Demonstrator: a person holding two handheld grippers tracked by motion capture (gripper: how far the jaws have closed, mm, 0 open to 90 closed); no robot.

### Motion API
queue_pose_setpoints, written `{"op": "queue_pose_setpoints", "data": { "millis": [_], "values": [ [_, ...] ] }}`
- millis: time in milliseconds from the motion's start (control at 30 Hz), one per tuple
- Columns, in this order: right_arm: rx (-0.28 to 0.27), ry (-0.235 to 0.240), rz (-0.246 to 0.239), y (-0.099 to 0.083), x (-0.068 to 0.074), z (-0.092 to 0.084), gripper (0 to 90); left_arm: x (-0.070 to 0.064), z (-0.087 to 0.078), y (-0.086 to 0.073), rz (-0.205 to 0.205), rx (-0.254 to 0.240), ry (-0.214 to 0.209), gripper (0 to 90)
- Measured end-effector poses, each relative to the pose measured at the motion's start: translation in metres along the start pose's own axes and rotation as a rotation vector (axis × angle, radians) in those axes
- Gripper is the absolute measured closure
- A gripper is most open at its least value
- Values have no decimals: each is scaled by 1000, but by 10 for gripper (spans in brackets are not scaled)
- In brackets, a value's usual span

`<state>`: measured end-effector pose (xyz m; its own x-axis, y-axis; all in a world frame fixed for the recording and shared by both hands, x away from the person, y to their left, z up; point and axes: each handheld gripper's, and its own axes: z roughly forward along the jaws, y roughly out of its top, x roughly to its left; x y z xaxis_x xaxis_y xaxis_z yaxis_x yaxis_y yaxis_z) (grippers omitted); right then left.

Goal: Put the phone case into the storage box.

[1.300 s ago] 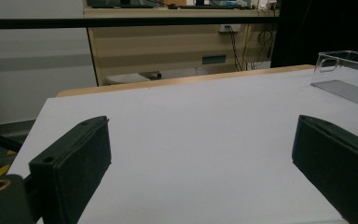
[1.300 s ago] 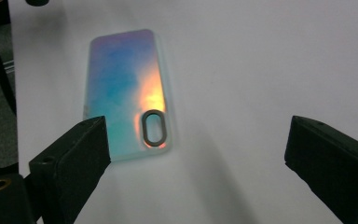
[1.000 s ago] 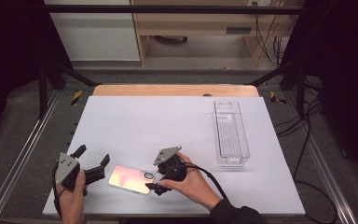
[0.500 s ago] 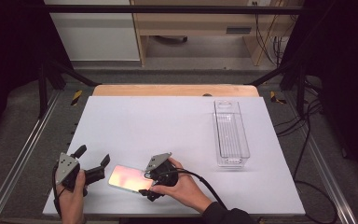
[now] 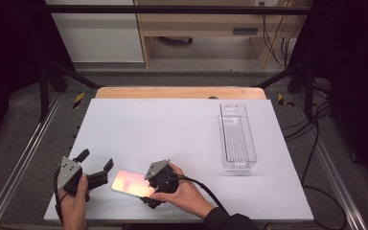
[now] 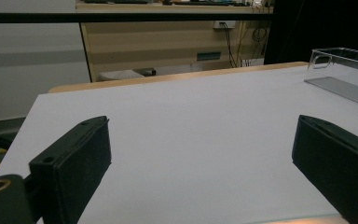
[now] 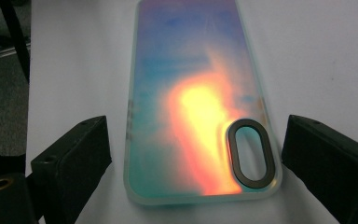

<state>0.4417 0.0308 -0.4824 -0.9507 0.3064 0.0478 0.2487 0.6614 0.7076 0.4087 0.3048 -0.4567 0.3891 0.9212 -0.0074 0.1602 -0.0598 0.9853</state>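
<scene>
Right gripper view shows my right gripper [image 7: 191,158] straddling, jaws parted and untouching, the phone case [image 7: 198,100] lying flat at the table's [image 5: 182,129] near edge; the low, slick rim risks squirting free on closing.

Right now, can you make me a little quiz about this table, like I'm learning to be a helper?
1. True or false: the right gripper has its pads pressed tight on the phone case.
2. Which is open wide with only bare table between its jaws? A) the left gripper B) the right gripper
3. Fill in: the clear plastic bin stands on the ____ side of the white table, seen from the high view.

Key:
1. False. The case lies flat between the jaws, with a gap on each side.
2. A.
3. Right. It looks empty.
</scene>
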Motion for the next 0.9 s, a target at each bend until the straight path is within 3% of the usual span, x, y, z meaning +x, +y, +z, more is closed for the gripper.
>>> {"op": "queue_pose_setpoints", "data": {
  "millis": [233,900],
  "values": [
    [21,-18,-25,0,2,4,80,0,1,0,2,6,-5,40],
    [28,-43,-38,0,4,8,80,-1,2,-1,3,12,-7,40]
  ]
}}
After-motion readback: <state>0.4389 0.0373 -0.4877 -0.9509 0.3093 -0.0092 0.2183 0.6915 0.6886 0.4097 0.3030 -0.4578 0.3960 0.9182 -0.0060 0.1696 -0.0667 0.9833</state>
